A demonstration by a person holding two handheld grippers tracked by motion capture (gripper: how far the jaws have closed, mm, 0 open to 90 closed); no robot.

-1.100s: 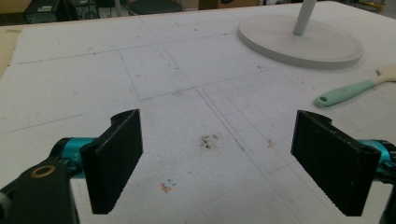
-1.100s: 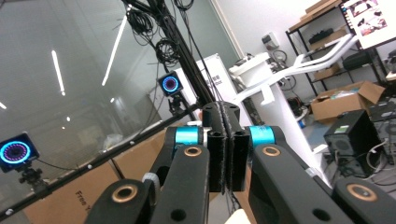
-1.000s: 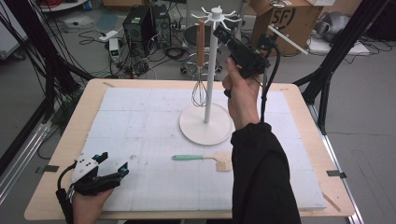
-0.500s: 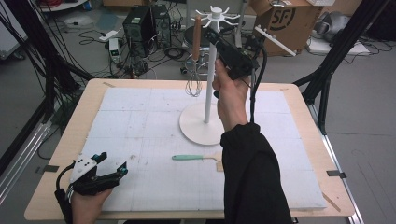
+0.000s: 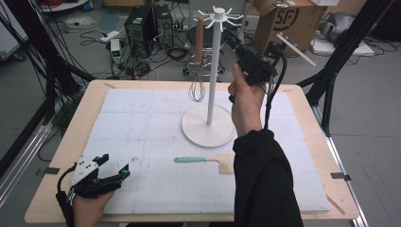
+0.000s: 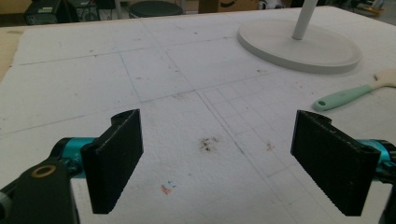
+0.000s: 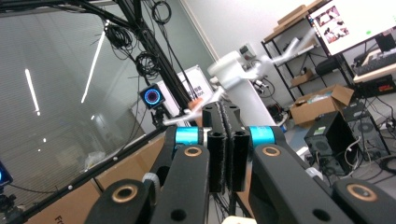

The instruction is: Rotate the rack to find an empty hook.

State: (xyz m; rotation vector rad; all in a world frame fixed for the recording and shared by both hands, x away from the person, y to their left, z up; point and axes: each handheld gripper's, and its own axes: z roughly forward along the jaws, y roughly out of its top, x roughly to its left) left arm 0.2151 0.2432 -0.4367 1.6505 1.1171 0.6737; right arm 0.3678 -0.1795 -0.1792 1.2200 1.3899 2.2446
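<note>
The right tool [image 5: 230,38] is held high beside the top of the white stand [image 5: 212,71], near its ring of hooks [image 5: 219,14]. In the right gripper view its jaws are seen pressed together with nothing between them, and the blurred white head of the stand [image 7: 233,70] is seen just behind their tips. Whether the tool touches a hook cannot be told. A whisk [image 5: 198,71] with a brown handle is hung from a hook on the far left side of the stand, its wire end low near the pole. The round base [image 5: 203,130] of the stand is set on the white mat of the table [image 5: 61,156]. A spatula [image 5: 203,161] with a green handle is laid flat on the mat, just in front of the base and apart from it. The left tool [image 5: 111,165] is rested low at the near left corner of the table, well apart from the stand, with its jaws spread wide and nothing between them; in the left gripper view the base [image 6: 299,44] and the spatula [image 6: 345,95] are seen beyond them.
</note>
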